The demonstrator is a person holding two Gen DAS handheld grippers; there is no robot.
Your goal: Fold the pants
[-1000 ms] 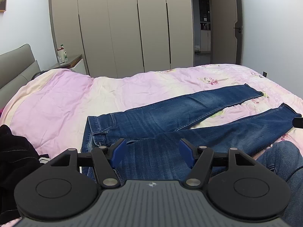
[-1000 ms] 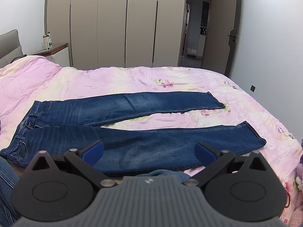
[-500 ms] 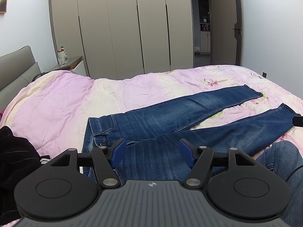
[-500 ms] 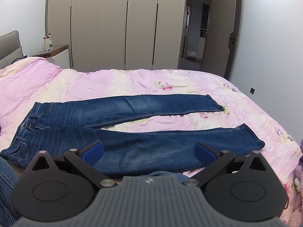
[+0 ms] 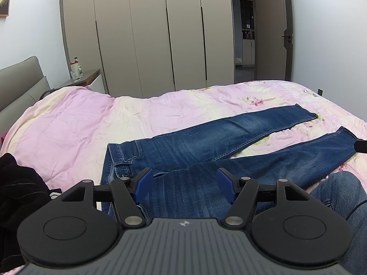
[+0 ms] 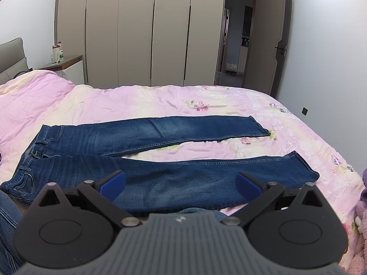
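Looking from the left wrist: we see our left gripper (image 5: 184,184) held above the bed, near the top part of the jeans.
Left gripper: its two blue fingers (image 5: 144,183) are spread apart and hold nothing.
Jeans: the blue jeans (image 5: 206,146) lie flat on the pink quilt (image 5: 80,123), with the waist on the left and both legs reaching to the right.
Legs: the two legs are spread apart like a V, and pink quilt shows between them.
Black cloth: a dark bundle of cloth (image 5: 18,197) sits at the left edge, close to the waist of the jeans.
Room: a tall closet (image 5: 149,36) stands behind the bed, and a bottle (image 5: 74,68) sits on the small table by the headboard.
Our leg: our own knee in blue denim (image 5: 339,194) shows at the lower right.

Looking from the right wrist: we see our right gripper (image 6: 180,182) held over the near leg of the jeans (image 6: 160,178).
Right gripper: its blue fingers (image 6: 113,182) are very wide apart, and nothing is between them.
Jeans here: the waist is at the left, the far leg ends by a flower print, and the near leg ends close to the right side of the quilt (image 6: 286,137).
Door: an open door (image 6: 268,45) stands at the back right.
Fluffy thing: something soft and purple (image 6: 363,188) peeks in at the right edge.
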